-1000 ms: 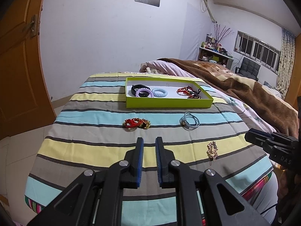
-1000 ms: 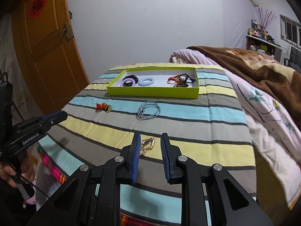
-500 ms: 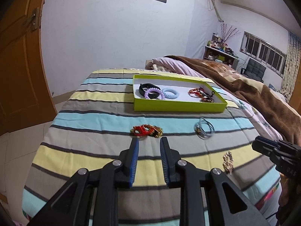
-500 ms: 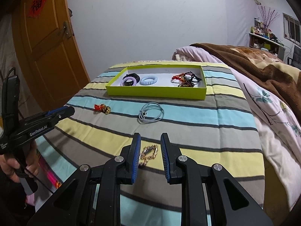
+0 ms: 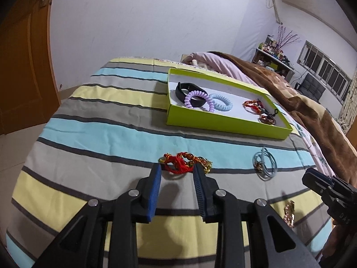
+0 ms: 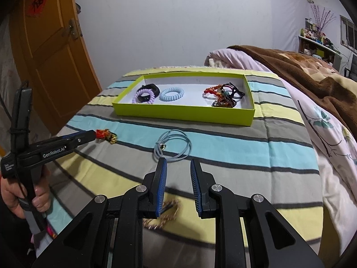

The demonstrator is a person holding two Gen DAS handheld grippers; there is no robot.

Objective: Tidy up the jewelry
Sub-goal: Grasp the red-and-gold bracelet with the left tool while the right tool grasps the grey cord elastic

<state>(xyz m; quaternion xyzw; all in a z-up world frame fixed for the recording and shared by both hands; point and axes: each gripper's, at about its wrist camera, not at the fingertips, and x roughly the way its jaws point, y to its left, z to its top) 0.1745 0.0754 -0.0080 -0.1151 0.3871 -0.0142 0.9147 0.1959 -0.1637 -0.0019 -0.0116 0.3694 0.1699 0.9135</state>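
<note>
red bracelet between open left hand-held gripper fingertips

Right tongs open over gold bracelet; blue cord loop just beyond

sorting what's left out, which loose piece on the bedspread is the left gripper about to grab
The red and gold bracelet, right between the open left gripper; the blue cord loop lies further right.

Left gripper held low over the bed, jaws spread apart, blue fingertips level and pointing forward. Left hand wrapped around its handle. Right gripper likewise parted, angled downward, fingers level with each other.
</note>
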